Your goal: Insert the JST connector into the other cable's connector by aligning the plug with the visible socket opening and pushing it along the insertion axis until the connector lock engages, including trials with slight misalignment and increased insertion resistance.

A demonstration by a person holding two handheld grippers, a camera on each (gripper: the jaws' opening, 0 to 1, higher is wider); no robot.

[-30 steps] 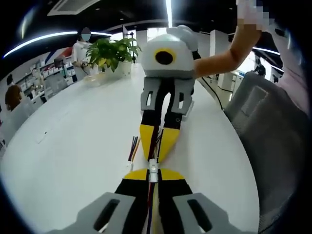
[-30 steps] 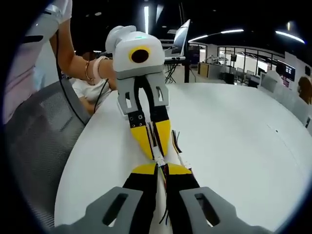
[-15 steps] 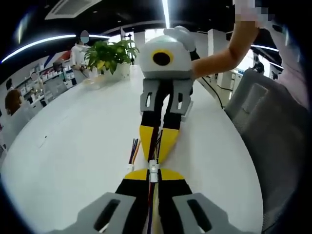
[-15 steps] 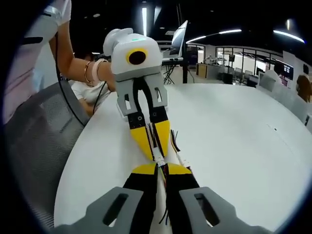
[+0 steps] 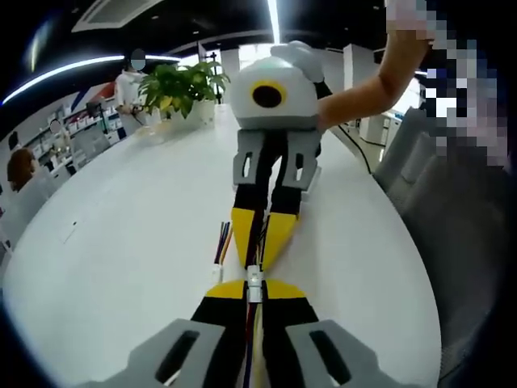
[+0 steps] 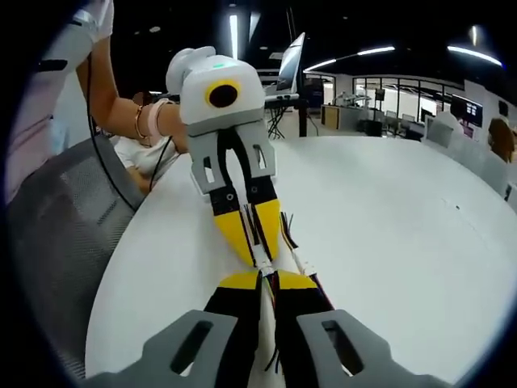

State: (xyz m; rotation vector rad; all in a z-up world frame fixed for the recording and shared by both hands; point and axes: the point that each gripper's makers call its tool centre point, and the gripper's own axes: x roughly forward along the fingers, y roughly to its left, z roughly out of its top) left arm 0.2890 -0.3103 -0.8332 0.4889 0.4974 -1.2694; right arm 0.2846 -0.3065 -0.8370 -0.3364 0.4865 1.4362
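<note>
The white connector [image 5: 254,284] sits pinched right between the tips of my two grippers, nose to nose over the white desk [image 5: 121,259], and everything else I place from it. My left gripper [image 5: 254,293] is clenched on the cable just behind the connector, its yellow tips meeting there; my right gripper [image 6: 266,283] is clamped the same way on the other cable from the opposite side. I hold them in one straight line so that plug and socket share the insertion axis and a push goes squarely along it.

Beyond the connector, in the left gripper view, a loose bundle of coloured wires [image 5: 221,242] lies on the desk just beside the right gripper's yellow tips. Far past that, a potted plant [image 5: 182,85] stands at the desk's far edge. In the right gripper view a grey chair [image 6: 56,226] is off to the side of the desk.

The joint itself is tiny and mostly covered by the tips: I cannot tell whether the halves are fully seated or whether the lock has caught.
</note>
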